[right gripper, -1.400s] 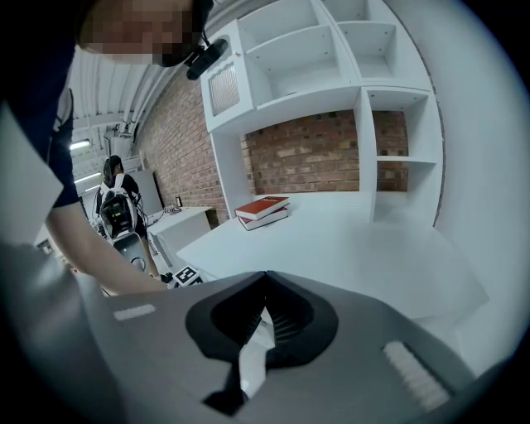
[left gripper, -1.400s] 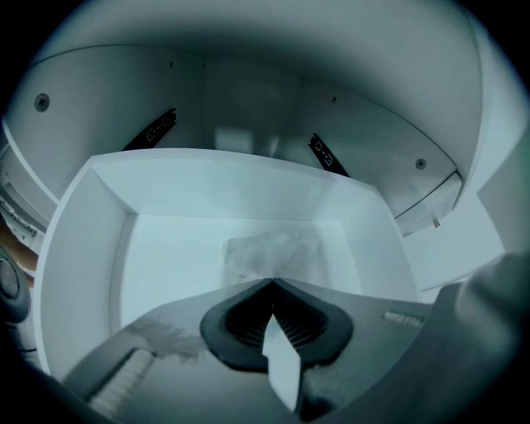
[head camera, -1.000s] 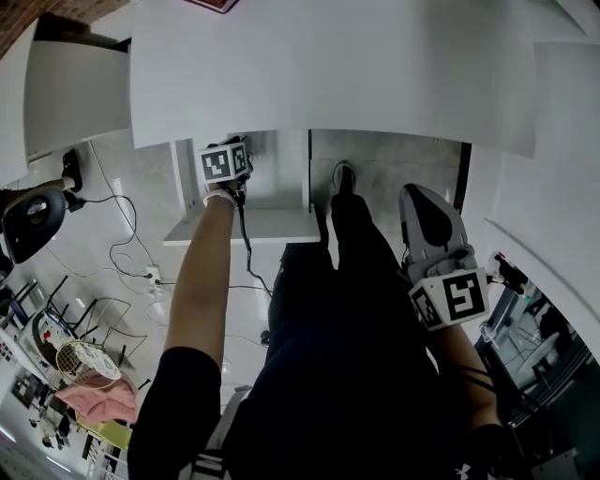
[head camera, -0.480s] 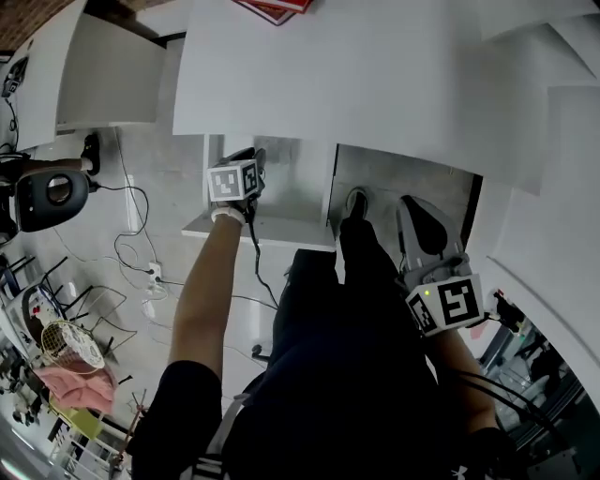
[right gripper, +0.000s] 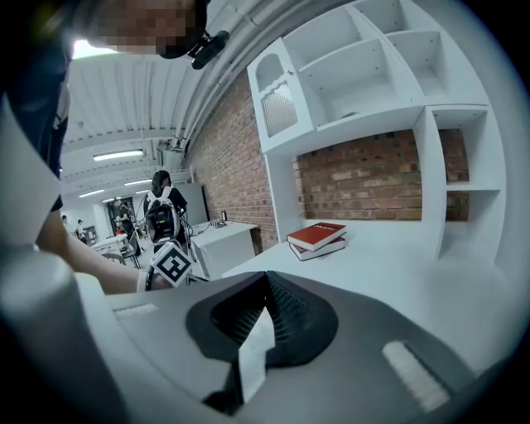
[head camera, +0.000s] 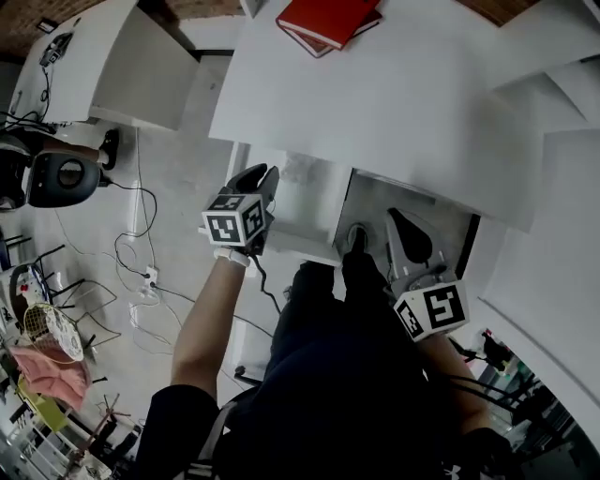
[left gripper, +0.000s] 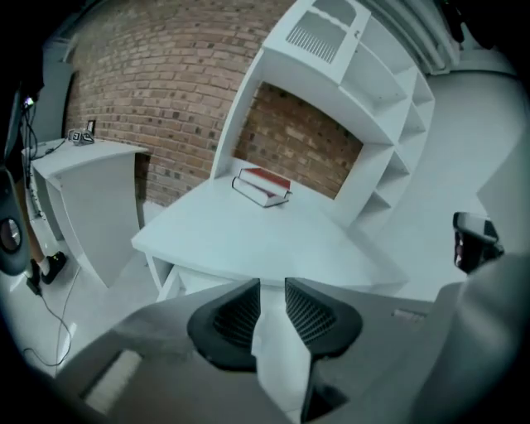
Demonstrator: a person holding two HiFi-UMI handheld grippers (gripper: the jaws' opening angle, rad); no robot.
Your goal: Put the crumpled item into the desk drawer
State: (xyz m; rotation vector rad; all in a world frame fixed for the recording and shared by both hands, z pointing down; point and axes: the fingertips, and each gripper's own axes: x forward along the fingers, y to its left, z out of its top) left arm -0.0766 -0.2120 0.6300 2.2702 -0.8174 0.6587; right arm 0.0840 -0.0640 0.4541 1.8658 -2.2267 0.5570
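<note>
Drawer [head camera: 302, 251] stands open under the white desk [head camera: 394, 103], as it did a second ago. Your left gripper [head camera: 263, 176] has drawn back from over its inside toward its front left corner. Two stacked books [head camera: 328, 19], the top one red, have come into the head view.

A pale crumpled item [head camera: 302, 169] seems to lie at the back of the drawer, half under the desk edge (it is faint, so you cannot be sure). Only the head view looks into the drawer.

Your left gripper's pads [left gripper: 242, 313] stand slightly apart with nothing between them. Your right gripper [right gripper: 267, 286] is clenched with nothing in it, and it hangs beside your knee. Its view alone shows the left gripper's marker cube [right gripper: 172, 265] and the shelves above the desk.
</note>
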